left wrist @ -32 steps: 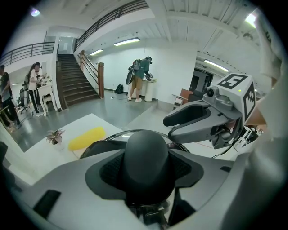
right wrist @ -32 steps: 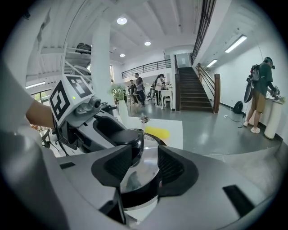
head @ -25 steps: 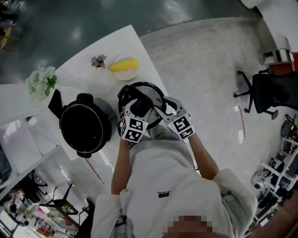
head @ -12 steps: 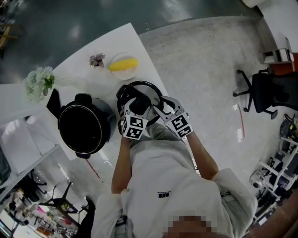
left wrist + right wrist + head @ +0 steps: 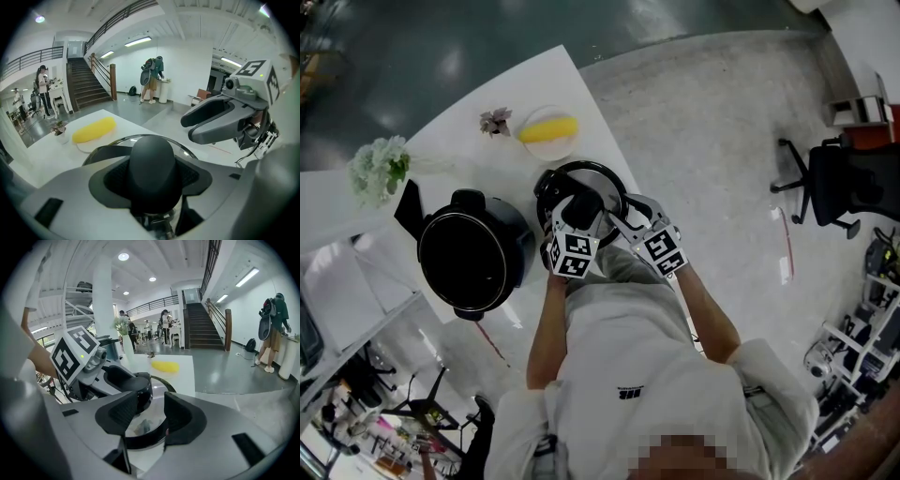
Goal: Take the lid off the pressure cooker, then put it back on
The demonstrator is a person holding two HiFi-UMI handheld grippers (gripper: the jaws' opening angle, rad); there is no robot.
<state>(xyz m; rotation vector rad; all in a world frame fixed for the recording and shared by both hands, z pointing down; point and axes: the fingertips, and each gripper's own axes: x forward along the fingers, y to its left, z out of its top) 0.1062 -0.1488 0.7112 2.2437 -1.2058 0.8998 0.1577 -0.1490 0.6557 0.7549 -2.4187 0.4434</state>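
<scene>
The pressure cooker (image 5: 474,258) is black all over (only a thin pale line runs round its rim). The lid (image 5: 605,186) is clear glass inside a black rim, with a matte black knob (image 5: 152,161). The left gripper (image 5: 578,220) and the right gripper (image 5: 621,225) are light grey with black, finely textured pads (image 5: 119,413), and each bears a white cube (image 5: 572,255) printed with black square markers. The table (image 5: 525,89) is white, and so is the plate (image 5: 551,151), which carries a bright yellow piece (image 5: 549,130). The flowers (image 5: 382,167) are pale green-white, the person's shirt (image 5: 628,375) is off-white and the chair (image 5: 844,187) is black.
</scene>
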